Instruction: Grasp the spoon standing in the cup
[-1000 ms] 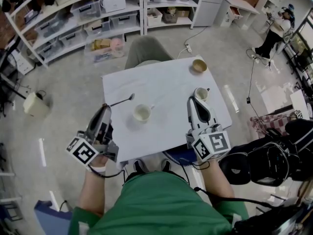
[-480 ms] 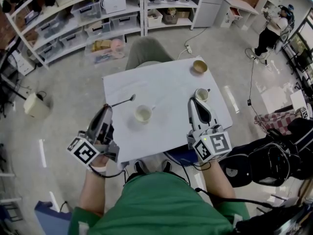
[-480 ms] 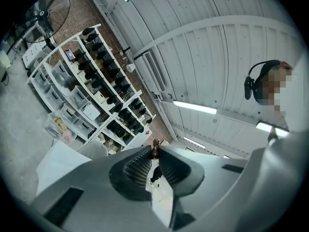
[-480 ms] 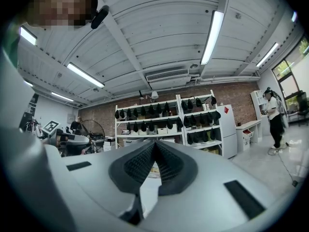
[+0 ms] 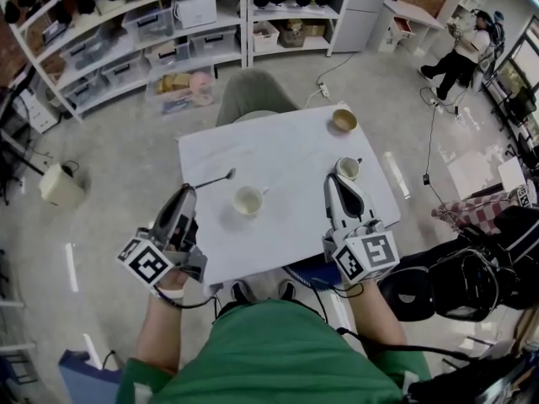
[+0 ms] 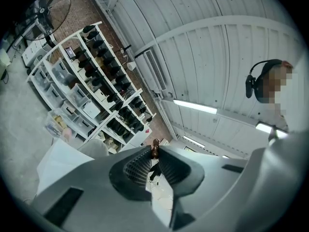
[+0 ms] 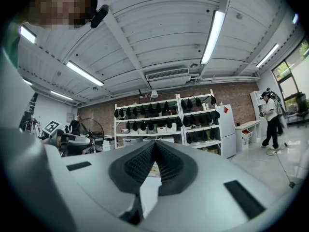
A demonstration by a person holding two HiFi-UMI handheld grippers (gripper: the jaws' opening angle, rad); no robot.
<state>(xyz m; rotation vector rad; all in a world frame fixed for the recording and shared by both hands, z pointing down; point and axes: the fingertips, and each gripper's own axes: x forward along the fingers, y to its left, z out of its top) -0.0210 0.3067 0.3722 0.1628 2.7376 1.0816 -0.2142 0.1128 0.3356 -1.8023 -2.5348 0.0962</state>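
A thin dark spoon [image 5: 212, 178] juts up and to the right over the left part of the white table [image 5: 286, 150]. Its handle end sits at the tips of my left gripper [image 5: 187, 189], which is shut on it. In the left gripper view a small brown piece shows pinched between the tips of that gripper [image 6: 154, 151]. An empty cream cup [image 5: 248, 200] stands mid-table, right of the spoon. A second cup [image 5: 347, 167] stands just beyond my right gripper [image 5: 335, 176]. That gripper [image 7: 154, 145] is shut with nothing in it.
A brown bowl [image 5: 344, 119] sits at the table's far right corner. A grey chair [image 5: 253, 91] stands behind the table. White shelves [image 5: 168, 23] with bins line the back wall. A person [image 5: 459, 53] stands at far right, and dark bags [image 5: 455, 276] lie beside my right arm.
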